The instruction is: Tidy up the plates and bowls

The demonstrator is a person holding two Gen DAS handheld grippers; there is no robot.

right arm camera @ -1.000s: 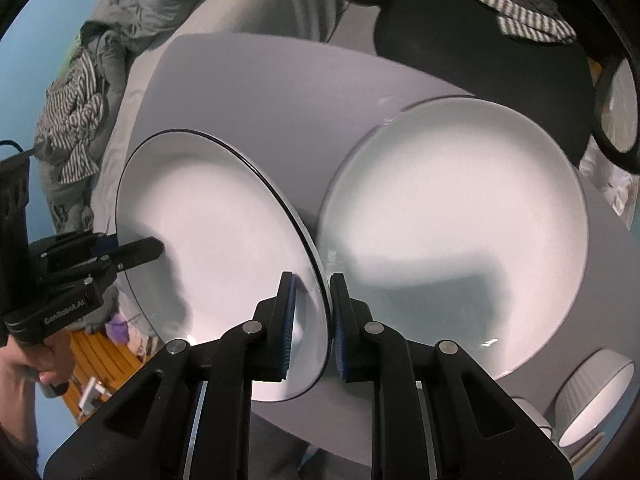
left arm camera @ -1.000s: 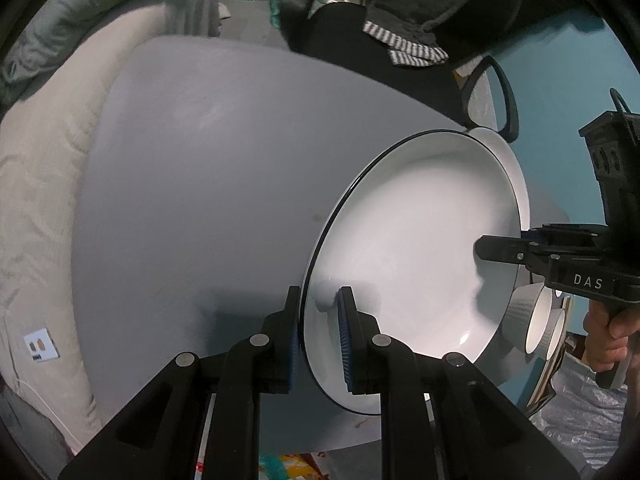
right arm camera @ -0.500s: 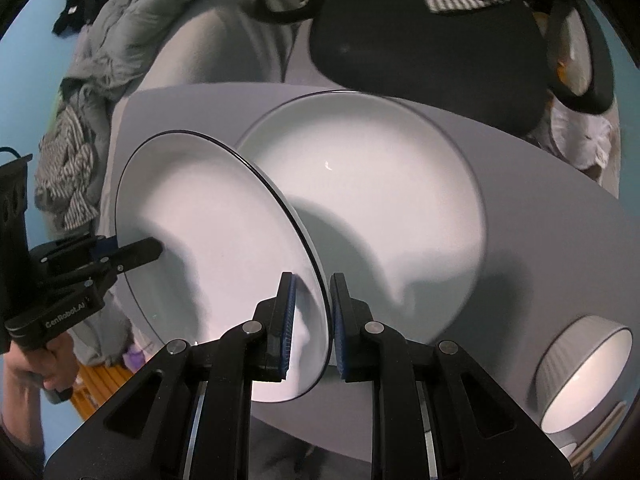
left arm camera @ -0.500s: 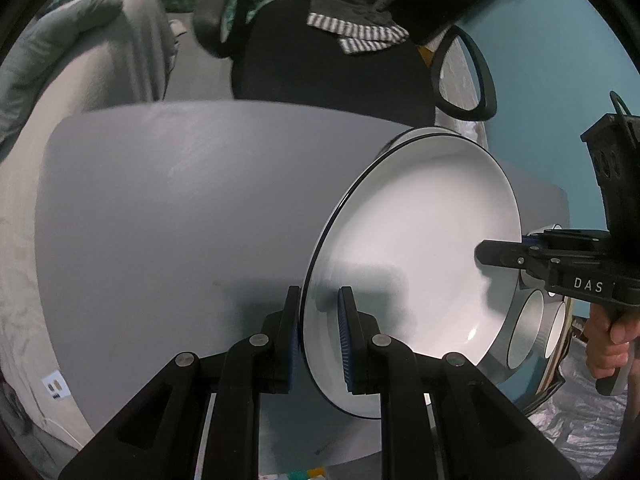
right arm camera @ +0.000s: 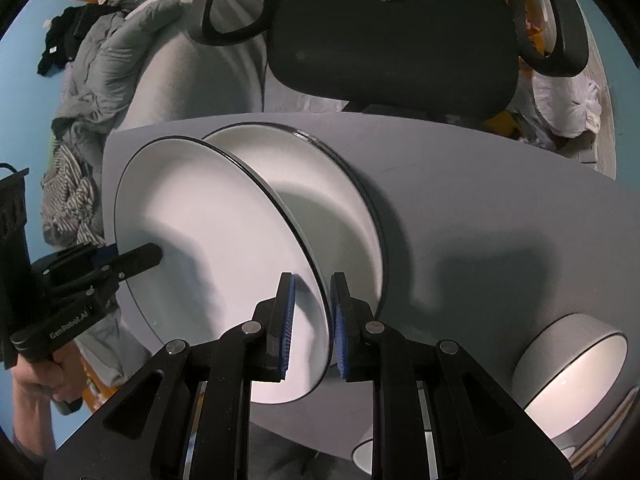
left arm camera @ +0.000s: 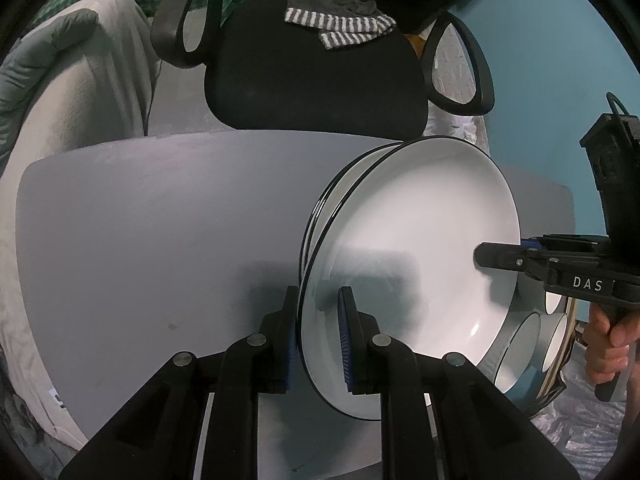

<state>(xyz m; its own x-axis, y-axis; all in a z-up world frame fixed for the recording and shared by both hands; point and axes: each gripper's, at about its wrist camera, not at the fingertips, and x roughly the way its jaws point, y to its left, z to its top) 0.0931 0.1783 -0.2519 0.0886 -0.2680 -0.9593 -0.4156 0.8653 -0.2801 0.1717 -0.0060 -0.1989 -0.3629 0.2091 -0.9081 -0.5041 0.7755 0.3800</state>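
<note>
2 claws grip 1 white plate (left arm camera: 420,240) with a thin black rim, and you hold it between them above the grey table (left arm camera: 160,220). Your left claw (left arm camera: 318,336) is nearly closed, its blue pads pinching the plate's near edge. Your right claw (right arm camera: 312,320) is nearly closed too, clamped on the opposite edge of the same plate (right arm camera: 208,240). In the left wrist view the right claw (left arm camera: 486,256) reaches in from the right side, 1 black finger lying over the plate's white face. In the right wrist view the left claw (right arm camera: 148,256) comes in from the left the same way.

The held plate is tilted and sits over a second plate (right arm camera: 332,208) that lies flat on the table; whether the 2 touch you cannot tell. A grey bowl (right arm camera: 572,364) with a white inside stands on the table near the right edge, apart from the plates. More bowls (left arm camera: 524,344) show behind the held plate in the left wrist view. A black office chair (left arm camera: 312,76) stands beyond the table's far edge with a striped cloth (left arm camera: 340,28) draped on it.
</note>
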